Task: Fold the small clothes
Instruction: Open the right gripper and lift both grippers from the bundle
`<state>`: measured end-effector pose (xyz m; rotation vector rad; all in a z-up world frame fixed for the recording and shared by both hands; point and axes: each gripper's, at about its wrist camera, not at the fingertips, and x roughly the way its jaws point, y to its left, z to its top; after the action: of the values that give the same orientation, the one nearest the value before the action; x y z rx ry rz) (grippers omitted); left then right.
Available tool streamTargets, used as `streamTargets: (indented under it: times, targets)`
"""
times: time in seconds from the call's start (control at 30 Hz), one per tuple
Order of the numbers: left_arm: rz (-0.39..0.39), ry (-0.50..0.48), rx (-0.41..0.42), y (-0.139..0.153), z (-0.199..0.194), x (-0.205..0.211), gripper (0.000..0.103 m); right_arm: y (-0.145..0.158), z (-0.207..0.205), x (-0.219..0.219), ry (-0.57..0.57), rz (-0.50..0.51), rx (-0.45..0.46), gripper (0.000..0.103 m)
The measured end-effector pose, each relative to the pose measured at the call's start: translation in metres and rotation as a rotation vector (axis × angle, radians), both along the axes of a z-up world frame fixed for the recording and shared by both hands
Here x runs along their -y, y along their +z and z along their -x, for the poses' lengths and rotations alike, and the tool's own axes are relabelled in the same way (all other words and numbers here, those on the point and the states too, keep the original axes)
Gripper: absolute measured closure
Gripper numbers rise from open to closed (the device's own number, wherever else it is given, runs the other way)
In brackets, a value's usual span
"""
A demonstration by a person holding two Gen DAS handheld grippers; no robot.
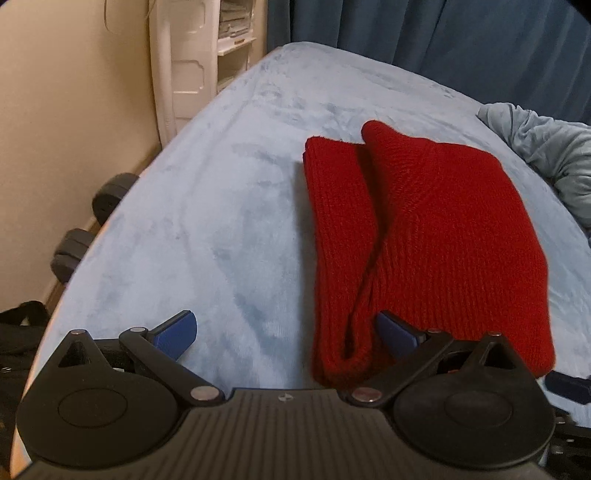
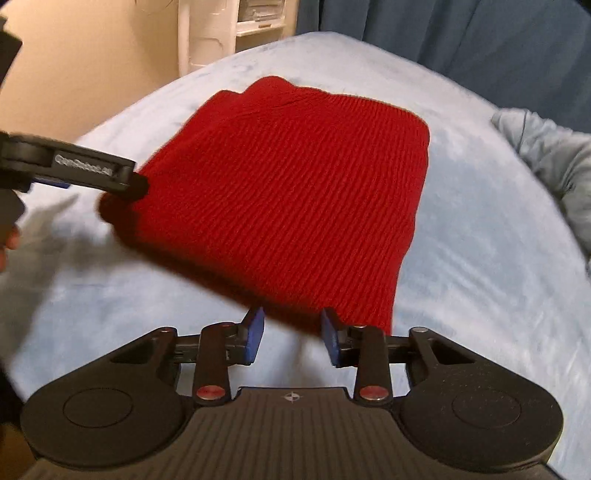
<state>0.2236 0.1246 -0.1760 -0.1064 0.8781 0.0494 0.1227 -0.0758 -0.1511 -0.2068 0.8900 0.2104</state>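
Note:
A red knitted garment [image 1: 436,229] lies folded on the light blue bed cover [image 1: 221,206], its folded edges facing me. My left gripper [image 1: 286,332] is open wide at the garment's near left corner, with its right blue pad [image 1: 397,334] against the knit. In the right wrist view the garment [image 2: 295,192] fills the middle. My right gripper [image 2: 292,332] is open and empty just short of its near edge. The left gripper's black finger [image 2: 122,177] shows there at the garment's left corner.
A crumpled grey-blue blanket [image 1: 554,155] lies at the right edge of the bed. A white plastic shelf unit [image 1: 192,62] and dark blue curtains [image 1: 443,33] stand behind. Dark wheels [image 1: 110,195] and a black bag [image 1: 22,325] are on the left floor.

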Motion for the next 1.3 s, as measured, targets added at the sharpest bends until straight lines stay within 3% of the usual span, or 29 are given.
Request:
streamTargets:
  times: [0.03, 0.1, 0.17, 0.3, 0.43, 0.7, 0.9, 1.3]
  targets:
    - [-0.003, 0.0, 0.001, 0.007, 0.004, 0.002, 0.0, 0.012, 0.01, 0.001, -0.001, -0.01, 0.03, 0.064]
    - [-0.015, -0.004, 0.009, 0.026, 0.011, 0.004, 0.0, 0.034, 0.026, 0.005, -0.012, -0.029, 0.082, 0.043]
    - [-0.02, -0.011, 0.049, 0.046, 0.032, 0.008, 0.0, 0.049, 0.043, 0.006, -0.032, -0.05, 0.12, 0.031]
    - [-0.083, -0.026, 0.086, 0.078, 0.081, 0.018, 0.0, 0.07, 0.087, 0.014, -0.06, -0.097, 0.182, 0.02]
    - [-0.093, -0.001, 0.075, 0.099, 0.121, 0.022, 0.0, 0.073, 0.114, 0.025, -0.101, -0.091, 0.215, 0.018]
    - [-0.124, 0.004, 0.063, 0.123, 0.173, 0.041, 0.0, 0.08, 0.134, 0.052, -0.168, -0.199, 0.224, 0.016]
    - [-0.144, -0.009, 0.09, 0.137, 0.18, 0.056, 0.0, 0.087, 0.147, 0.062, -0.167, -0.238, 0.251, 0.015]
    - [-0.171, -0.017, 0.091, 0.142, 0.182, 0.064, 0.0, 0.081, 0.146, 0.075, -0.201, -0.29, 0.219, 0.015]
